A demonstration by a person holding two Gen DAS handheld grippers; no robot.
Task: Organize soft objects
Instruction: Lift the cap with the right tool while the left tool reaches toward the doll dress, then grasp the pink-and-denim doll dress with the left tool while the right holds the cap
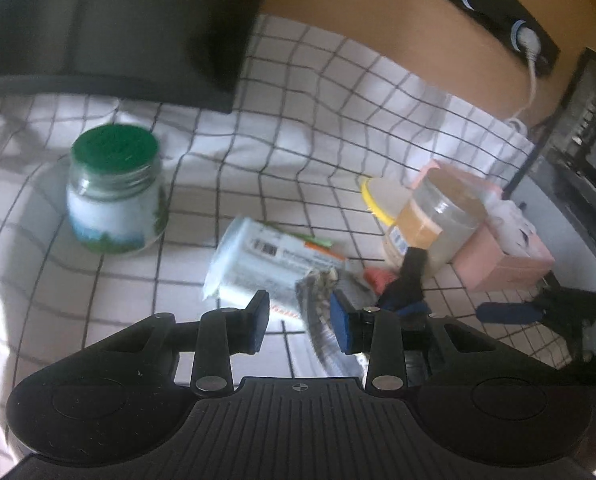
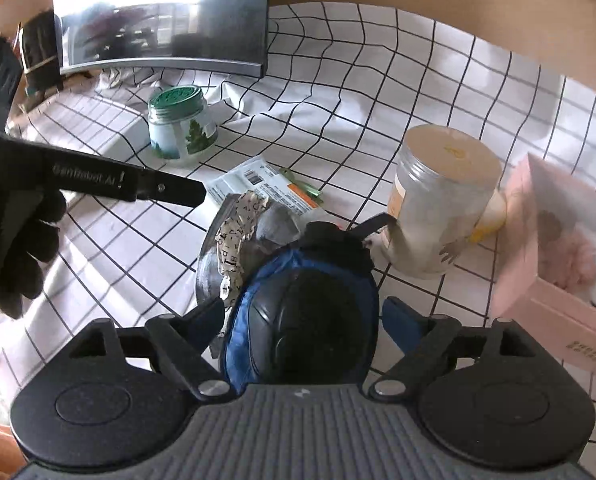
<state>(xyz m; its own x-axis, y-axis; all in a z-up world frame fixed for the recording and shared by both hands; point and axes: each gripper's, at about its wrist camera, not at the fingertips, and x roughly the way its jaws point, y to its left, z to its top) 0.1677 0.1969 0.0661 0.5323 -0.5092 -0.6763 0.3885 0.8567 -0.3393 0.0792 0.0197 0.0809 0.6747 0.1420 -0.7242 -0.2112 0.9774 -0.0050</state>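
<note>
Left tongs [image 1: 300,326]: I see them part open, pads not pressing; a patterned grey pouch [image 1: 322,320] edge lies between them, untouched as far as I can tell.
Right tongs [image 2: 304,318]: I hold them wide around a blue-and-black padded bag [image 2: 298,312], pads apart from its sides.
Where: both lie on the checked worktop [image 1: 298,120], beside a wipes pack [image 1: 266,256] and a clear jar [image 2: 438,200].
Handling: I judge both light, limp and squashy; pinch the bag across its middle, the pouch by its rim.
</note>
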